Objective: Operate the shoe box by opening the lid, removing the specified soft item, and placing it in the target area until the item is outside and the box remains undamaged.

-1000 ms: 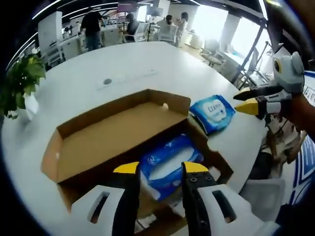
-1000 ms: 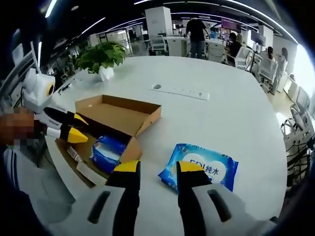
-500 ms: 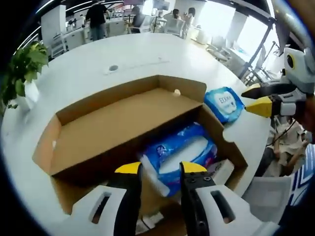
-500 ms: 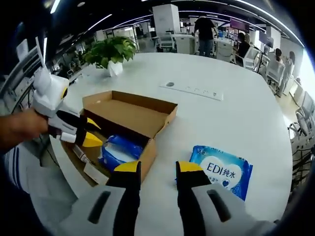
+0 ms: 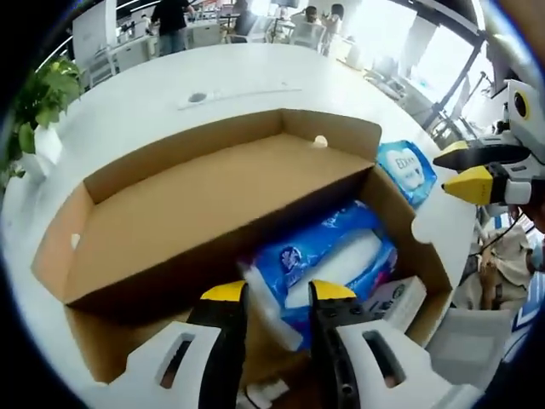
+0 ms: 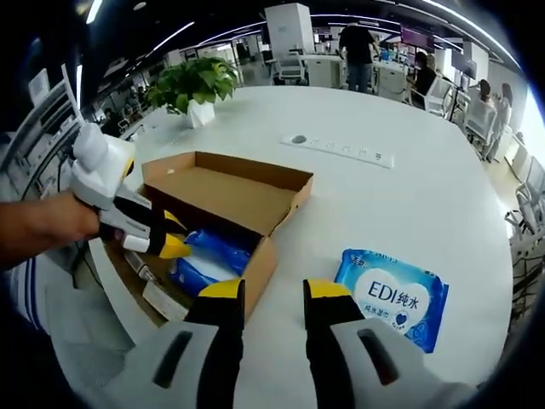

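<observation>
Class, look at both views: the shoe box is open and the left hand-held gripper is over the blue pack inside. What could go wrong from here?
1. The left hand-held gripper has open jaws over the blue pack; the soft wrapper could slip or tear if pinched at its edge.
2. The pack lies close against the cardboard box wall; lifting it could snag and bend the wall.
3. A white item lies beside the pack and might be caught along with it.

My right claw [image 6: 264, 294] parted over the white worktop [image 6: 409, 204], open shoe box [image 6: 223, 194] ahead, left claw [image 6: 173, 236] reaching into it over a blue wipes pack [image 6: 209, 258], second wipes pack [image 6: 393, 295] lying beside the box
</observation>
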Demonstrator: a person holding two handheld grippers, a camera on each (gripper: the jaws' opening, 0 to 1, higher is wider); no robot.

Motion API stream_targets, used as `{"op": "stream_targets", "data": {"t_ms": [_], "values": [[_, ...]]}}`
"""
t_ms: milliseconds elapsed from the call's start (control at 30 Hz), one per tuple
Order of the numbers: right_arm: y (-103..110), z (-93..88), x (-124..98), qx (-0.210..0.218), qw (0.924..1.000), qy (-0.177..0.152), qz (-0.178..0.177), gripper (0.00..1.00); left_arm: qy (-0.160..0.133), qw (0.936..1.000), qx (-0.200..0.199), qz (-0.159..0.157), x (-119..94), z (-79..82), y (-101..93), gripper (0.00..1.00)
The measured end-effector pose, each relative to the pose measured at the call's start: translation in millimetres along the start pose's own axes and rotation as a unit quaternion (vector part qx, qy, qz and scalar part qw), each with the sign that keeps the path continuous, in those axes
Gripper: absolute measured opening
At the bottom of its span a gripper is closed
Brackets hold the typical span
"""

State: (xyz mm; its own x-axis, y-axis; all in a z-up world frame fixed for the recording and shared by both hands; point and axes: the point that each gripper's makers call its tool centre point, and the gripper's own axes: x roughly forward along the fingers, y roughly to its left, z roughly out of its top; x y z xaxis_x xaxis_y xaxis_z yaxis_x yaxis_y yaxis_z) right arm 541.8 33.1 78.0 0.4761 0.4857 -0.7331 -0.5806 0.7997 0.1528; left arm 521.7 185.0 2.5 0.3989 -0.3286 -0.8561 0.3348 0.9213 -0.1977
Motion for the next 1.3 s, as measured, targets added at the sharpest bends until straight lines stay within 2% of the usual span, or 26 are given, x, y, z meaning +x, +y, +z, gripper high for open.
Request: {"op": "stream_targets", "data": {"t_ms": [133,267,533,633,933,1067,1133,1233,1300], "values": [[1,-0.4,4,0.000,1.0000,0.002,0.003,0.24,0.005,1.0000,-0.007,0.002,7,-4.3,3.8,0.25],[1,-2.0,9,0.000,1.0000,0.005,0.006,0.24,0.009,0.9998,-0.018,0.001,8,-5.2,9.1,0.18],[2,-3.2,15,0.000,0.9999,0.008,0.011,0.22,0.013,0.9998,-0.010,0.013,7,-7.4,15.1,0.10],[3,-1.0,15,0.001,0.9999,0.005,0.011,0.22,0.010,0.9995,-0.012,0.029,4,-9.5,23.2,0.09],[6,7.2,15,0.003,0.9999,-0.003,0.011,0.21,0.011,0.9983,-0.035,0.045,-8,-18.8,45.6,0.07],[17,14.1,18,0.004,0.9998,-0.009,0.016,0.18,0.009,0.9971,-0.056,0.051,-15,-27.1,58.5,0.07],[29,18.4,20,0.009,0.9996,-0.009,0.027,0.17,0.006,0.9965,-0.067,0.051,-17,-28.6,60.7,0.07],[56,27.9,25,-0.012,0.9988,-0.015,0.044,0.17,0.003,0.9964,-0.066,0.054,-18,-31.1,61.5,0.07],[65,28.8,30,-0.015,0.9987,-0.014,0.047,0.17,0.003,0.9961,-0.070,0.053,-19,-32.1,61.4,0.07]]}}
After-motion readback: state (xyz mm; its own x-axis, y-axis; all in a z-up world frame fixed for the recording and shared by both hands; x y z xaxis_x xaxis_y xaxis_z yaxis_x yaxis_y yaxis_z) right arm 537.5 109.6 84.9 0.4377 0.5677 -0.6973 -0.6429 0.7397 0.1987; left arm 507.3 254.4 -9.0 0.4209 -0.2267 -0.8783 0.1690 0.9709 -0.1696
